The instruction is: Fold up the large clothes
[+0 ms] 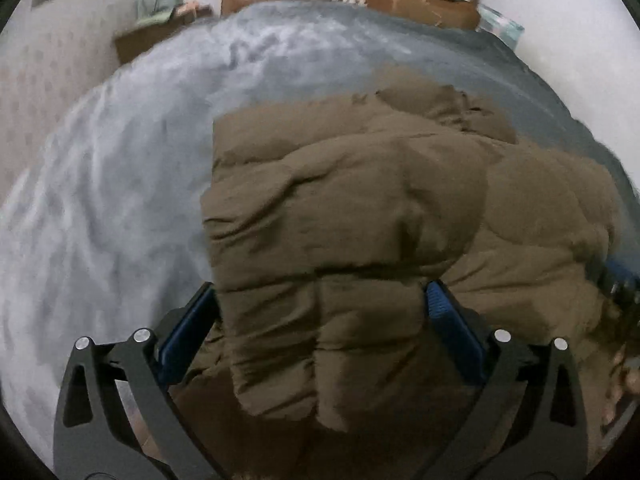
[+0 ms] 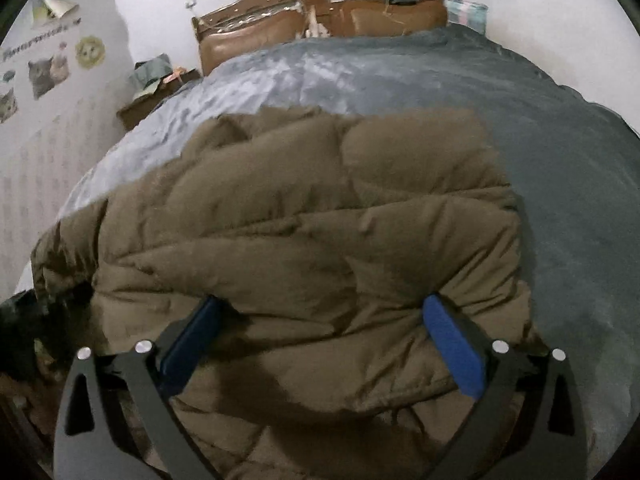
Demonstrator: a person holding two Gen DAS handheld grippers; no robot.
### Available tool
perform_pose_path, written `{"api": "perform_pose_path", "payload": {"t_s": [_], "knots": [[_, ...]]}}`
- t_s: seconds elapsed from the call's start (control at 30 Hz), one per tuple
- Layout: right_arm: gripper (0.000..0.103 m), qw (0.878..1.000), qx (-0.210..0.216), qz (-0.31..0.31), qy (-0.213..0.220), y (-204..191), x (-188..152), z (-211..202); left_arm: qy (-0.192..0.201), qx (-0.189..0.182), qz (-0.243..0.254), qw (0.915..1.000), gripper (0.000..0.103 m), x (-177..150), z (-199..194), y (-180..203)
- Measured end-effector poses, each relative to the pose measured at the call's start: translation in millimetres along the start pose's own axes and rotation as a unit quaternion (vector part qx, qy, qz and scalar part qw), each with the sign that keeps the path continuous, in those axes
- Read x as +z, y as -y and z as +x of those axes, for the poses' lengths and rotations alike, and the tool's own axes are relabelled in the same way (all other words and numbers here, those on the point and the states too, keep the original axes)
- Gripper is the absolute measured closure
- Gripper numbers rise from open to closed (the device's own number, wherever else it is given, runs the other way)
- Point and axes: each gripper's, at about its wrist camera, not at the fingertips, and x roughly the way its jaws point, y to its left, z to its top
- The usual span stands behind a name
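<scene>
L gripper (image 1: 320, 308): jaws spread wide, w/ a thick fold of the brown puffer jacket (image 1: 360, 208) bulging up between the blue pads; pads sit at the fold's sides but a firm pinch isn't evident, so it reads as open around the fabric. R gripper (image 2: 322, 320): also spread wide, padding between the pads, nothing clamped.

Jacket: one, lying on the bed (image 2: 560, 160), its bulk near the foot edge and running up toward the headboard (image 2: 320, 20). Long axis approx. foot-to-head, straight ahead of both grippers. In the L view the jacket sits right of centre w/ bare bedding to its left; in the R view the bare bedding is to its right. So L gripper is at the jacket's left part, R at its right part, about equally near.

Count: 1 jacket, 2 grippers, 1 bed. Nightstand (image 2: 160, 96) at the bed's left head corner.
</scene>
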Motion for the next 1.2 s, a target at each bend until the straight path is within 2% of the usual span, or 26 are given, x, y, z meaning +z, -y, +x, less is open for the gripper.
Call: {"api": "perform_pose_path", "payload": {"t_s": [0.1, 0.3, 0.4, 0.47, 0.63, 0.7, 0.77, 0.9, 1.03, 1.2], "knots": [[0.002, 1.000, -0.015, -0.023, -0.013, -7.3, -11.7, 16.1, 0.014, 0.029, 0.025, 0.9992, 0.003, -8.8, 8.1, 0.6], [0.002, 0.999, -0.032, -0.038, -0.016, -11.6, -16.8, 20.5, 0.009, 0.034, 0.021, 0.9991, 0.003, -10.3, 10.4, -2.1], [0.002, 0.999, -0.033, -0.036, -0.015, -12.1, -16.6, 18.2, 0.035, 0.039, 0.031, 0.9982, 0.003, 0.8, 4.2, 3.1], [0.002, 0.999, -0.032, -0.037, -0.012, -14.1, -19.8, 14.2, 0.056, 0.053, 0.034, 0.9965, 0.003, 1.4, -14.4, -0.1], [0.002, 1.000, -0.010, -0.022, -0.012, -10.1, -16.7, -11.6, 0.104, 0.044, 0.007, 0.9936, 0.003, 0.2, -85.2, -30.4], [0.002, 1.000, 0.003, -0.023, -0.013, -8.9, -16.4, -29.4, 0.132, 0.051, 0.002, 0.9900, 0.003, -10.2, -115.5, -46.8], [0.002, 0.999, -0.003, -0.033, -0.006, -6.2, -19.4, -51.4, 0.141, 0.063, 0.002, 0.9880, 0.003, -21.6, -134.3, -65.4], [0.002, 0.998, -0.043, -0.041, 0.035, 4.5, -27.6, -111.6, 0.123, 0.084, 0.017, 0.9887, 0.003, -59.6, -158.4, -95.3], [0.002, 0.996, -0.059, -0.017, 0.058, 21.4, -49.7, -158.7, 0.098, 0.104, -0.002, 0.9897, 0.003, -91.1, -171.8, -118.7], [0.002, 0.992, -0.118, -0.011, 0.049, 36.8, -73.6, -189.7, 0.068, 0.105, -0.032, 0.9916, 0.003, -114.5, -181.7, -133.7]]}}
